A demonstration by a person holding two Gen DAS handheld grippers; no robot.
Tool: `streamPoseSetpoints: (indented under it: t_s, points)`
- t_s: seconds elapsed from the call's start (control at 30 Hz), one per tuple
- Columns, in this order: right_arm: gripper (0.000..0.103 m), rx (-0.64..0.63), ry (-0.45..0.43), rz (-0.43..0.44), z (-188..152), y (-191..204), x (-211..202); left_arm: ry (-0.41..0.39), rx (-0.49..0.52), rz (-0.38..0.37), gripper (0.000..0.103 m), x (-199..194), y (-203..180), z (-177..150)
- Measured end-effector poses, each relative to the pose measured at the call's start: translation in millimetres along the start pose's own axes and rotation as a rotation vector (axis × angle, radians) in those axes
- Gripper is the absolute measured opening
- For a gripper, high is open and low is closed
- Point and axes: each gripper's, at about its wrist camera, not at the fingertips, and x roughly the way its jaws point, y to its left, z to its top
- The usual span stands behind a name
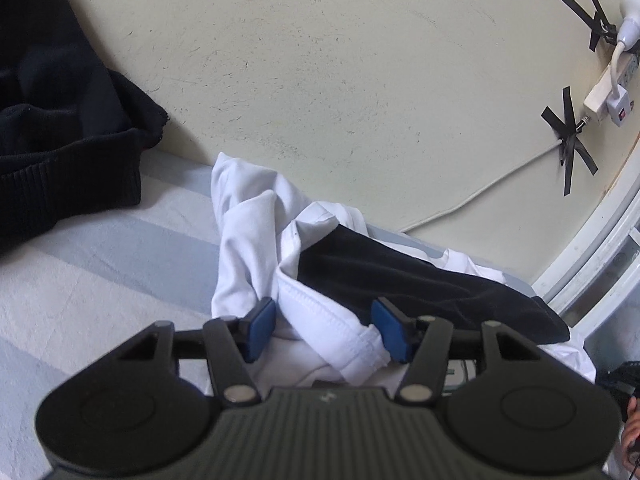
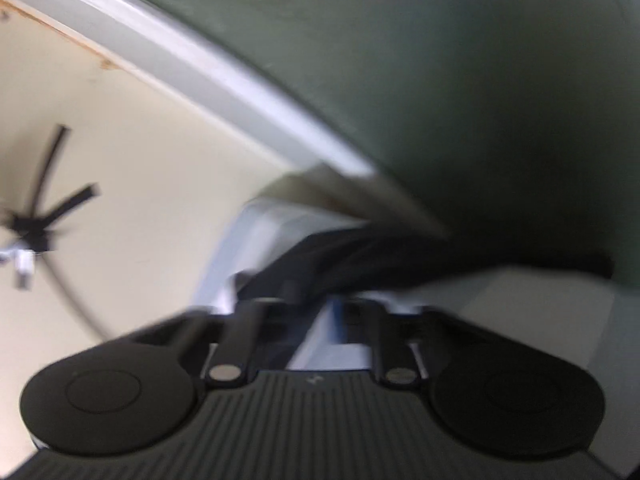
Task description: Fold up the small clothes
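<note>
In the left wrist view a crumpled white garment (image 1: 248,240) lies on the striped bedsheet (image 1: 100,272), with a black garment (image 1: 400,276) draped across its right part. My left gripper (image 1: 325,326) stands open, and the white garment's stitched hem runs loosely between its blue pads (image 1: 260,328). The right wrist view is blurred. My right gripper (image 2: 314,304) has its fingers drawn together at the near end of the black garment (image 2: 400,256), whose folds bunch toward the fingertips, so it appears pinched.
A black knit sweater (image 1: 60,140) is piled at the far left against the cream wall (image 1: 340,80). A white power strip (image 1: 604,92) and cable (image 1: 480,188) are taped to that wall. A white frame (image 1: 600,248) borders the bed on the right.
</note>
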Motion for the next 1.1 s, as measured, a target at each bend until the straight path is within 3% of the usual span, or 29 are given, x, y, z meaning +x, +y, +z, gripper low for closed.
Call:
streamPoseSetpoints:
  t_s: [0.1, 0.27, 0.37, 0.47, 0.6, 0.7, 0.77, 0.87, 0.97, 1.1]
  points:
    - [0.005, -0.041, -0.111, -0.033, 15, 20, -1, 0.001, 0.051, 0.035, 0.054, 2, -8, -2]
    - [0.005, -0.333, -0.268, 0.024, 19, 109, -27, 0.004, 0.090, 0.051, 0.057, 2, -13, -3]
    - [0.005, -0.523, -0.300, 0.094, -2, 168, -42, -0.013, 0.051, -0.025, 0.059, -6, -7, -1]
    - [0.005, -0.802, -0.303, 0.228, -58, 231, -60, -0.052, -0.019, -0.112, 0.066, -17, 6, 4]
    - [0.006, -1.199, -0.166, 0.428, -172, 281, -65, -0.108, -0.076, -0.146, 0.075, -31, 20, 14]
    - [0.009, -1.437, 0.130, 0.525, -264, 273, -46, -0.108, -0.079, -0.160, 0.075, -32, 23, 16]
    - [0.017, -1.540, 0.297, 0.541, -299, 253, -38, -0.087, -0.075, -0.168, 0.076, -28, 22, 15]
    - [0.031, -1.527, 0.340, 0.572, -286, 234, -41, -0.062, -0.055, -0.166, 0.075, -22, 18, 12]
    - [0.039, -1.276, 0.285, 0.558, -221, 230, -43, -0.047, -0.047, -0.165, 0.076, -17, 15, 10]
    - [0.044, -0.947, 0.157, 0.372, -133, 220, -14, -0.035, -0.038, -0.154, 0.076, -13, 14, 7]
